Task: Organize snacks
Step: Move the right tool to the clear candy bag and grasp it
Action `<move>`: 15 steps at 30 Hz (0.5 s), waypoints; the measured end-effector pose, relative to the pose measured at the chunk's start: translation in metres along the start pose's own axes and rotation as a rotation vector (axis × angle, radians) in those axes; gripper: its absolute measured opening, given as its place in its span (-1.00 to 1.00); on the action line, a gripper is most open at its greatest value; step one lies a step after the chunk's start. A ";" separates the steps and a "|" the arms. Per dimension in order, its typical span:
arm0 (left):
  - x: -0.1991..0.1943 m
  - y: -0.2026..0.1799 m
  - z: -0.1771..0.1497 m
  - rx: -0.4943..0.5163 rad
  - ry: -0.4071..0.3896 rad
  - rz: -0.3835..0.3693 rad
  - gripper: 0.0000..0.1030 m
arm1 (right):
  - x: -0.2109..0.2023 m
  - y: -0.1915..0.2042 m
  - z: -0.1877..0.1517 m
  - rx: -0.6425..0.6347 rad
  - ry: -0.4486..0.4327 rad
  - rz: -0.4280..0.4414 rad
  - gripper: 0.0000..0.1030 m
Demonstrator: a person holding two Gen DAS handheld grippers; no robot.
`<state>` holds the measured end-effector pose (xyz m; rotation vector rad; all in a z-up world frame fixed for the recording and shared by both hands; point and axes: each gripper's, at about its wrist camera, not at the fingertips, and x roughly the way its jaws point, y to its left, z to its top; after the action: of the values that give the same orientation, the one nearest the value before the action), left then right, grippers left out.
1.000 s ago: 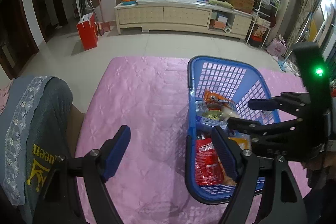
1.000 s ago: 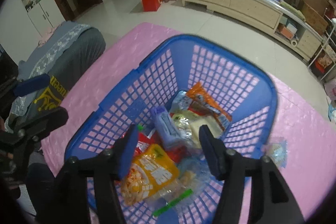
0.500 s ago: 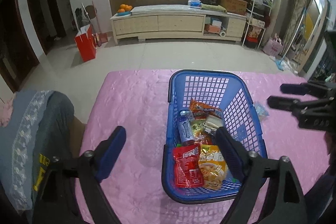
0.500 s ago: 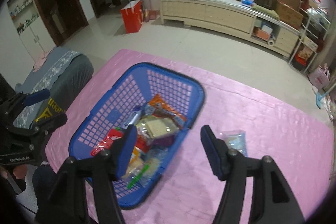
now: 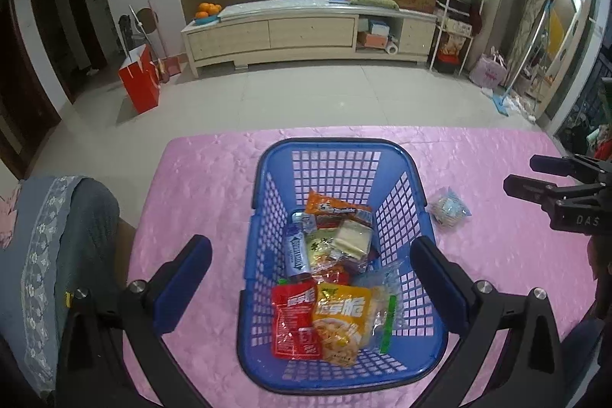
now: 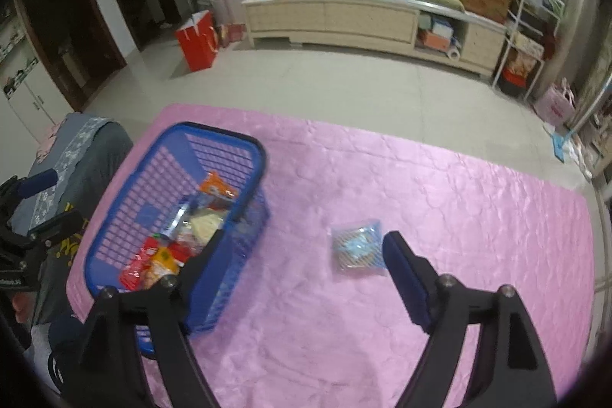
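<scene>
A blue plastic basket (image 5: 267,178) stands on the pink tablecloth (image 5: 199,178) and holds several snack packets, among them a red one (image 5: 294,324) and a yellow one (image 5: 340,320). A clear packet with blue contents (image 5: 448,212) lies on the cloth right of the basket; it also shows in the right wrist view (image 6: 357,247). My left gripper (image 5: 311,268) is open and empty above the basket's near end. My right gripper (image 6: 300,262) is open and empty, above the cloth just left of the loose packet, with the basket (image 6: 183,148) at its left.
A grey cushioned seat (image 5: 57,236) stands at the table's left edge. Beyond the table are tiled floor, a red bag (image 5: 139,83), a long cream cabinet (image 5: 306,33) and shelves at the right (image 5: 455,6).
My right gripper has pulled out of the basket and moved right, over the cloth near the loose packet. My left gripper has drawn back and centred over the basket.
</scene>
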<state>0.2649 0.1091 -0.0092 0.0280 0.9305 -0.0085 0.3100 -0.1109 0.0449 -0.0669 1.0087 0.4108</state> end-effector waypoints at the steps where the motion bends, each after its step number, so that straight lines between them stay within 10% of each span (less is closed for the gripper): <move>1: 0.005 -0.003 0.001 0.007 0.008 0.001 0.99 | 0.003 -0.005 0.000 0.005 0.009 -0.005 0.68; 15: 0.069 -0.018 0.018 -0.002 0.161 -0.035 0.99 | 0.096 -0.040 -0.011 0.026 0.217 -0.006 0.88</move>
<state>0.3202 0.0914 -0.0538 0.0109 1.0916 -0.0382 0.3600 -0.1214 -0.0461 -0.0932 1.2273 0.3904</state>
